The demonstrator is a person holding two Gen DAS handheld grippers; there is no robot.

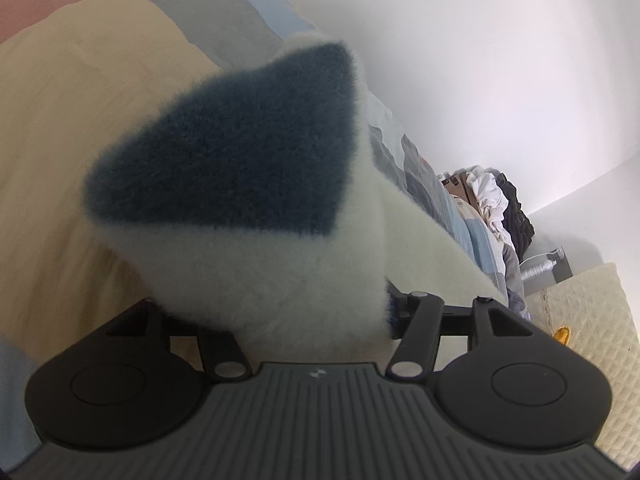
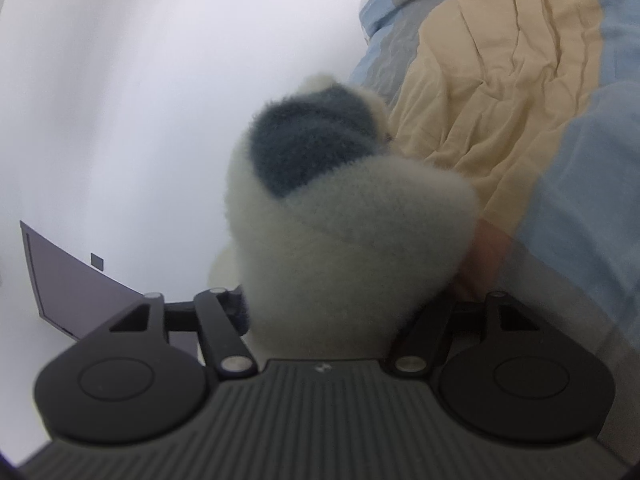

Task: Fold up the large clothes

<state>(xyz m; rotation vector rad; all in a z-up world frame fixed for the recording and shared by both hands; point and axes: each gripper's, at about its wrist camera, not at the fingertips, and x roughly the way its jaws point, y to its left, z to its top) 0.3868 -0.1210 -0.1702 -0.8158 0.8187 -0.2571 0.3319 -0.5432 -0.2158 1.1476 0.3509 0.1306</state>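
A fluffy cream fleece garment with a dark blue patch [image 1: 240, 168] bulges right in front of the left wrist camera, over the patchwork bed cover [image 1: 60, 120]. It fills the gap of my left gripper [image 1: 312, 312] and hides the fingertips, so the grip itself cannot be seen. In the right wrist view another bunch of the same fleece [image 2: 340, 232] sits between the jaws of my right gripper [image 2: 332, 312], against the left finger, and covers the pads. Both views are blurred.
The bed cover [image 2: 500, 100] has beige, grey, blue and pink panels and is wrinkled. A heap of white and dark clothes [image 1: 500, 204] lies at the bed's far end by the white wall. A dark screen [image 2: 72, 284] stands at the left.
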